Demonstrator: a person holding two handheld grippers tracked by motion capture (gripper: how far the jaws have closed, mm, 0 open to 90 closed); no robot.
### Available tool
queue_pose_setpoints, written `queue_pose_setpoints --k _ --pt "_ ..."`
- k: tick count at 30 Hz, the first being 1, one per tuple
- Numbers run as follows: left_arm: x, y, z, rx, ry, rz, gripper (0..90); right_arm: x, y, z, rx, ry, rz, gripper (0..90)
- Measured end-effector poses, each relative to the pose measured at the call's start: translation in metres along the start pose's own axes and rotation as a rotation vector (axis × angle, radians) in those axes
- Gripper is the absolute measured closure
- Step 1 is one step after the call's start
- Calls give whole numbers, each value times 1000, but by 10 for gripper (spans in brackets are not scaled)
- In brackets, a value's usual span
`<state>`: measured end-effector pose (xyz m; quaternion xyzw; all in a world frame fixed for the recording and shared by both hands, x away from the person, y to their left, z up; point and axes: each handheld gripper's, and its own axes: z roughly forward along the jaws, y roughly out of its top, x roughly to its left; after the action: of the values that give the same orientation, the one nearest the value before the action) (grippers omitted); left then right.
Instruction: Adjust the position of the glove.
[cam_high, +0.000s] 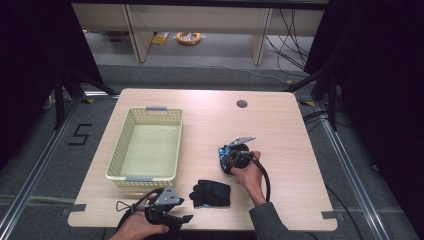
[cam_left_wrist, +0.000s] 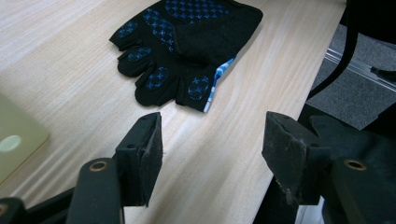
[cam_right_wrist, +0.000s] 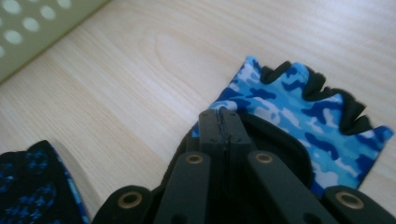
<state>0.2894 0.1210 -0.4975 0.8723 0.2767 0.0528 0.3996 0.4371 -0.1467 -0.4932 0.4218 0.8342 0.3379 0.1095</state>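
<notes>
A black fingerless glove (cam_high: 211, 193) with blue dots lies palm up near the table's front edge, and it is seen close in the left gripper view (cam_left_wrist: 187, 46). My left gripper (cam_left_wrist: 212, 149) rests just short of it, jaws open with bare wood between them. To the right, a blue camouflage glove (cam_right_wrist: 299, 112) lies on the table (cam_high: 225, 151). My right gripper (cam_right_wrist: 223, 123) has its jaws pressed together on that glove's near edge, held by a hand (cam_high: 247, 172). A corner of the black glove (cam_right_wrist: 32, 186) shows at lower left in the right gripper view.
A pale yellow-green perforated basket (cam_high: 114, 160) with grey handles stands on the left half of the wooden table (cam_high: 280, 130). A round cable hole (cam_high: 242, 104) sits near the far edge. The basket's wall (cam_right_wrist: 28, 32) shows beyond the right gripper.
</notes>
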Motion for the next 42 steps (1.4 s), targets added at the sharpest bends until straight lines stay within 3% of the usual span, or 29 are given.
queue_pose_setpoints --k 1,3,6,7,8,9,11,12,13,14,15,19,20,21,25,26,28,30,31,32,34,37,41,42 --pt "0 0 0 1 1 2 374 -3 1 -3 -21 2 -36 895" --pt "0 0 0 -1 3 -22 374 -6 3 -9 -67 18 -24 895" --pt "1 1 -1 -2 1 -3 374 -12 5 -22 -69 35 -25 896" --pt "3 1 -2 11 5 11 374 -11 5 -24 -91 40 -11 896" --pt "3 1 -2 14 5 10 374 -13 5 -27 -127 45 -33 896" --pt "2 0 -1 7 9 -22 374 -12 6 -32 -122 60 -7 896" --pt "3 1 -2 -10 -1 -28 373 -13 8 -39 -156 75 -20 896" --pt "3 1 -2 -9 -5 -44 372 -12 9 -45 -134 84 -22 897" --pt "5 1 -4 1 4 -16 372 -11 10 -49 -150 104 -24 897" --pt "4 1 -3 -15 7 -47 371 -8 10 -53 -156 118 -4 897" --pt "5 2 -4 -18 6 -38 368 -8 11 -57 -160 118 -42 897" --pt "6 3 -7 -11 12 -28 356 5 8 -68 -180 168 -79 897" --pt "6 3 -7 -11 12 -28 356 9 7 -73 -168 170 -60 898" --pt "6 3 -7 -10 6 -28 356 10 7 -73 -200 175 -86 898" --pt "4 2 -4 -35 4 -76 354 18 5 -80 -198 222 -109 898" --pt "6 3 -5 -27 6 -53 354 21 5 -82 -204 235 -97 898" --pt "8 3 -6 -13 15 -39 350 22 5 -84 -200 241 -122 898" --pt "6 2 -5 -31 12 -82 340 27 3 -84 -207 276 -123 898" --pt "7 3 -6 -25 20 -54 339 27 2 -85 -203 276 -144 898" --pt "8 3 -7 -20 20 -47 336 31 0 -86 -190 295 -127 897" --pt "8 3 -7 -21 26 -45 330 35 -2 -86 -195 298 -144 898" --pt "7 3 -6 -31 18 -66 320 39 -4 -85 -180 324 -163 898" --pt "8 3 -6 -15 28 -57 310 45 -7 -82 -168 361 -196 897" --pt "8 3 -6 -17 30 -75 309 47 -7 -81 -176 362 -200 897"
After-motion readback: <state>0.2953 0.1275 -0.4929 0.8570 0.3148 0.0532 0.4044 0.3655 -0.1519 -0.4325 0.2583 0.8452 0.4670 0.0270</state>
